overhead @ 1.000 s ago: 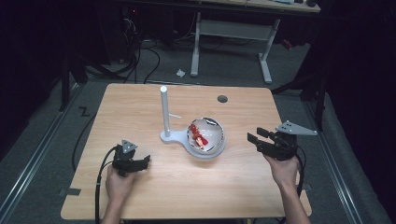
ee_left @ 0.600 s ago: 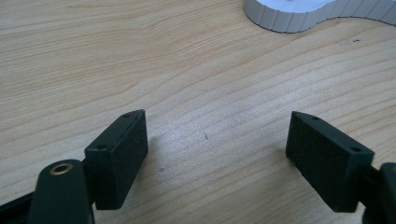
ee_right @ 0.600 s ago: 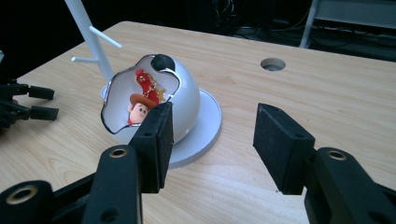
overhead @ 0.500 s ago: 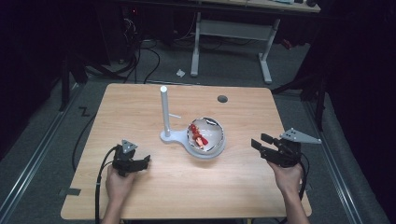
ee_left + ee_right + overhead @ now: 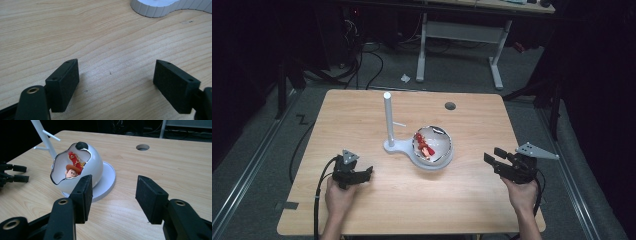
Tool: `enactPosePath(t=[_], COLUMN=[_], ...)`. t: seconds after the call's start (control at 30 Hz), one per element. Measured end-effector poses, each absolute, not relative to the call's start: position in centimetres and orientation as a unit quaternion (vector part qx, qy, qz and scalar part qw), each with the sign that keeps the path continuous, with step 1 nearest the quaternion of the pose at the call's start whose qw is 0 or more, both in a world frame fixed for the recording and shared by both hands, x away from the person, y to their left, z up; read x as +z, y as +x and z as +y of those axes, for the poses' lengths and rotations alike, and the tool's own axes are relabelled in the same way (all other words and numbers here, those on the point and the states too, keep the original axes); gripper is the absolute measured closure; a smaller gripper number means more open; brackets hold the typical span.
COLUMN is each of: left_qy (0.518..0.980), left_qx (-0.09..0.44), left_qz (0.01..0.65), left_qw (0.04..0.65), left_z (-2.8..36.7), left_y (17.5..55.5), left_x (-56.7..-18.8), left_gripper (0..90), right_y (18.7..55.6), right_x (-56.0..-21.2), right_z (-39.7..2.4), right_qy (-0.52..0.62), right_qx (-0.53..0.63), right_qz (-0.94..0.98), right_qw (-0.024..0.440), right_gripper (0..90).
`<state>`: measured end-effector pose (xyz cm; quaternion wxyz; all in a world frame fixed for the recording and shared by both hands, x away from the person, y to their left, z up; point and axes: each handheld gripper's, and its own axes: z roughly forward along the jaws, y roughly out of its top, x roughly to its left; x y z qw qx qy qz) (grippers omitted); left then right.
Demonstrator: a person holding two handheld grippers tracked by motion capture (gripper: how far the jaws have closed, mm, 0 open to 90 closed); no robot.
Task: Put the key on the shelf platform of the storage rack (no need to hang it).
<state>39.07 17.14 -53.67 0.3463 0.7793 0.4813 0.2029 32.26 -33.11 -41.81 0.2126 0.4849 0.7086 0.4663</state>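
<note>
The right gripper [image 5: 502,165], jaws parted and empty, has withdrawn to the table's [image 5: 362,110] near right edge. The left gripper [image 5: 357,175] rests unclenched. The figurine [image 5: 72,168] sits inside the white shell [image 5: 93,167], untouched.

Lighting: we record a brightly lit table [image 5: 362,110], dark surroundings, soft shadows beneath the jaws, slight high-view blur, both gripper views sharp.
</note>
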Motion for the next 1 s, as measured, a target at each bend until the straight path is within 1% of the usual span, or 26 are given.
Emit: enactPosePath(t=[1.0], left_qy=[0.779], left_qx=[0.203], left_qz=[0.481], left_qw=[0.346], left_z=[17.1], left_y=[39.1], left_x=[-53.7], left_gripper=[21.2], right_y=[32.5], right_x=[-45.4], right_z=[-32.8], right_qy=[0.503], right_qx=[0.457], right_qz=[0.705], right_qw=[0.2], right_gripper=[48.8])
